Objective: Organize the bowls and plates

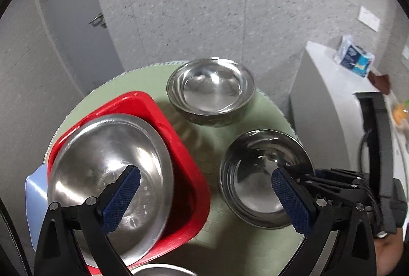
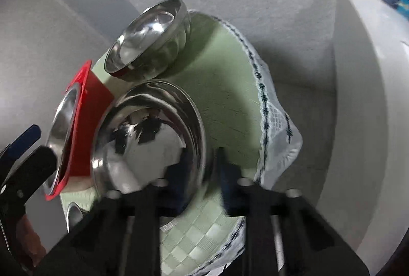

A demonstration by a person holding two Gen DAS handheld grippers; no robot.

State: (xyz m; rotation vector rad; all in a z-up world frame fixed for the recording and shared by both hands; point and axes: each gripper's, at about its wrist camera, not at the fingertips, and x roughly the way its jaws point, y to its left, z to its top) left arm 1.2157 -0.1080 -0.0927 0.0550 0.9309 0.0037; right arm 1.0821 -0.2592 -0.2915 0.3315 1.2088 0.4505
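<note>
On a round table with a green cloth (image 1: 217,145) stand a far steel bowl (image 1: 211,89), a near steel bowl (image 1: 263,176) and a red square dish (image 1: 189,168) holding a large steel bowl (image 1: 110,174). My left gripper (image 1: 204,194) is open above the table, one finger over the large bowl, the other over the near bowl. In the right wrist view my right gripper (image 2: 202,171) straddles the rim of the near bowl (image 2: 148,133), one finger inside, one outside; whether it pinches the rim is blurred. The far bowl (image 2: 150,43) and red dish (image 2: 89,107) lie beyond.
A pale blue plate (image 1: 34,194) peeks from under the red dish. Another steel rim (image 1: 163,271) shows at the bottom edge. A white cabinet (image 1: 332,97) with a tissue pack (image 1: 355,56) stands to the right. A grey door (image 1: 74,20) is behind.
</note>
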